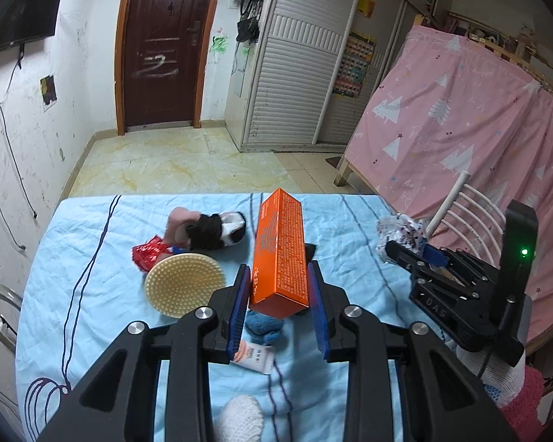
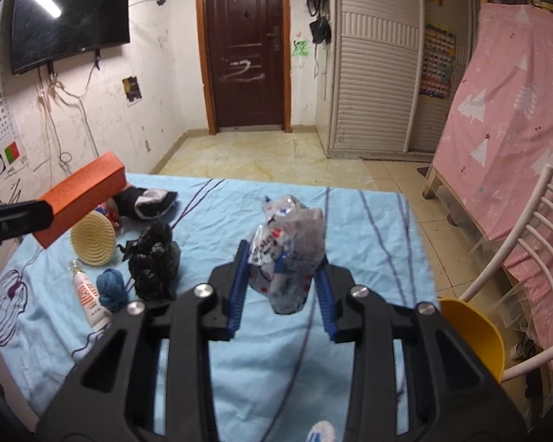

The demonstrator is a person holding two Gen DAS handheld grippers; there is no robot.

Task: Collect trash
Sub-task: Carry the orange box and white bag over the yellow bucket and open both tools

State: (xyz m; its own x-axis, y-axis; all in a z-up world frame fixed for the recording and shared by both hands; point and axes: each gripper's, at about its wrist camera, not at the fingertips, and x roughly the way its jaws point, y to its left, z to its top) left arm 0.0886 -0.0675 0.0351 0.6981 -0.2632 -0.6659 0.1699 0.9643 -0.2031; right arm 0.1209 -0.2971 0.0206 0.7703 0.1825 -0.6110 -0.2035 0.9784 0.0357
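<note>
My left gripper (image 1: 278,287) is shut on a long orange carton (image 1: 282,246), held tilted above the blue tablecloth (image 1: 92,294). The right wrist view shows the same carton (image 2: 81,199) raised at the left, with a left finger (image 2: 22,215) against it. My right gripper (image 2: 282,287) is shut on a crumpled clear printed plastic wrapper (image 2: 291,254), lifted off the cloth. From the left wrist view, the right gripper (image 1: 411,252) and its wrapper (image 1: 400,234) are at the table's right edge. A crumpled black plastic bag (image 2: 153,265) and a red wrapper (image 1: 147,254) lie on the cloth.
On the cloth lie a round yellow brush (image 1: 184,283), a black-and-white plush slipper (image 1: 217,232), a blue cloth ball (image 2: 110,289) and a white tube (image 2: 88,294). A yellow bin (image 2: 475,331) and a white chair (image 2: 516,258) stand at the table's right side.
</note>
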